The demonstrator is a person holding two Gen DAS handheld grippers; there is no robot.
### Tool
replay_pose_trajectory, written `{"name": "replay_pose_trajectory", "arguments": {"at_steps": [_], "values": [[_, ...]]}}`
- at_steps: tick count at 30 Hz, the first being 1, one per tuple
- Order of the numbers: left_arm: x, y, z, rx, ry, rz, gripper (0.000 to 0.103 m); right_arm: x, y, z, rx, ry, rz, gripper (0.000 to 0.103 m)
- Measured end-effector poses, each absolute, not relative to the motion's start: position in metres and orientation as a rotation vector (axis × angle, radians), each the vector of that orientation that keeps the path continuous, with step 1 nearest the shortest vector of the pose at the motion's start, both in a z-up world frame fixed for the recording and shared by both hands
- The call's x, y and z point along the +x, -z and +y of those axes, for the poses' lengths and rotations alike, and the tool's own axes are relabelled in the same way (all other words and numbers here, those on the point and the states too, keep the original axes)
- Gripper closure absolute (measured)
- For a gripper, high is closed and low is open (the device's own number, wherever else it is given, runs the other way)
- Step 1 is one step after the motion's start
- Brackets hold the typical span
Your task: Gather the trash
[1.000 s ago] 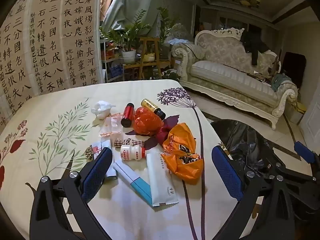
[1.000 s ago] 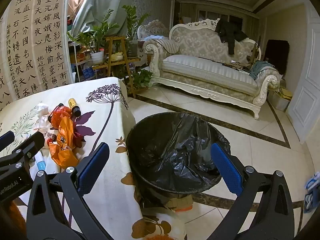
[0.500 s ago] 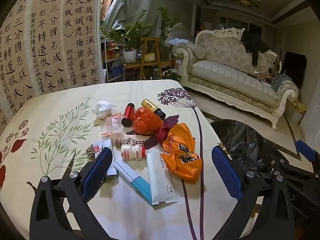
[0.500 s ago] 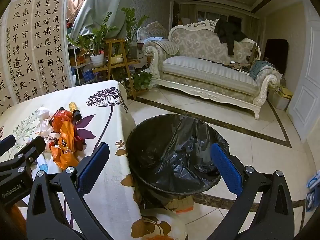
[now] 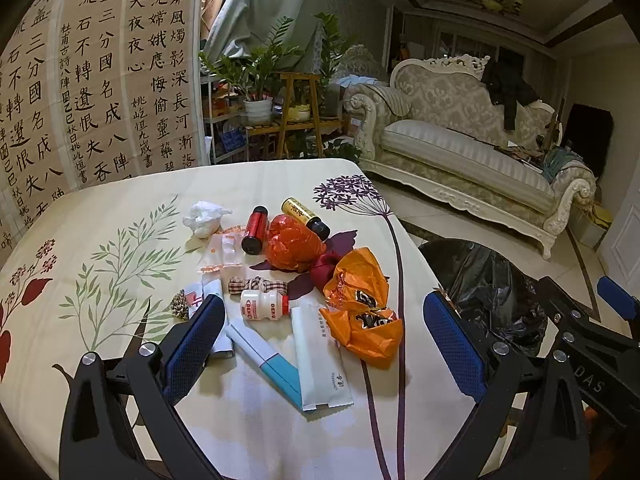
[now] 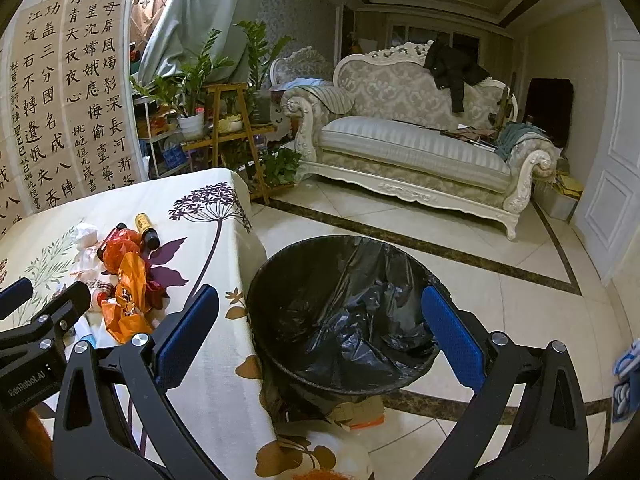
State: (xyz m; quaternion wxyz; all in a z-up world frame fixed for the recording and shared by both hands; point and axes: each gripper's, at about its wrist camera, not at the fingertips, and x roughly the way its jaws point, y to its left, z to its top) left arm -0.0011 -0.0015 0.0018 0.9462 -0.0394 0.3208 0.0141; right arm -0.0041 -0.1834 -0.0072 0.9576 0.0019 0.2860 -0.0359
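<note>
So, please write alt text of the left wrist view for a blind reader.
The open left gripper hovers over trash scattered on a floral tablecloth: an orange bag, small bottle, white packets. A black-lined bin stands beside the table.

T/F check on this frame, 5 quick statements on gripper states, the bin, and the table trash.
1. Both hand-held grippers are open and hold nothing. True: left hand-held gripper, right hand-held gripper.
2. The trash bin has a white liner. False: the liner is black.
3. The small white bottle lies on its side. True.
4. The orange plastic bag is already in the bin. False: it lies on the tablecloth.
5. The bin stands on the table. False: it stands on the floor beside the table.
</note>
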Motion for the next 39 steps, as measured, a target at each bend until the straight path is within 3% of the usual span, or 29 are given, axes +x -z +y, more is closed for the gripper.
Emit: {"name": "replay_pose_trajectory", "arguments": {"at_steps": [39], "values": [[0.003,0.002,-0.005,-0.048,-0.022,0.686,0.006,-0.005,0.008,-0.194,0.012,0.084,0.585,0.004]]}}
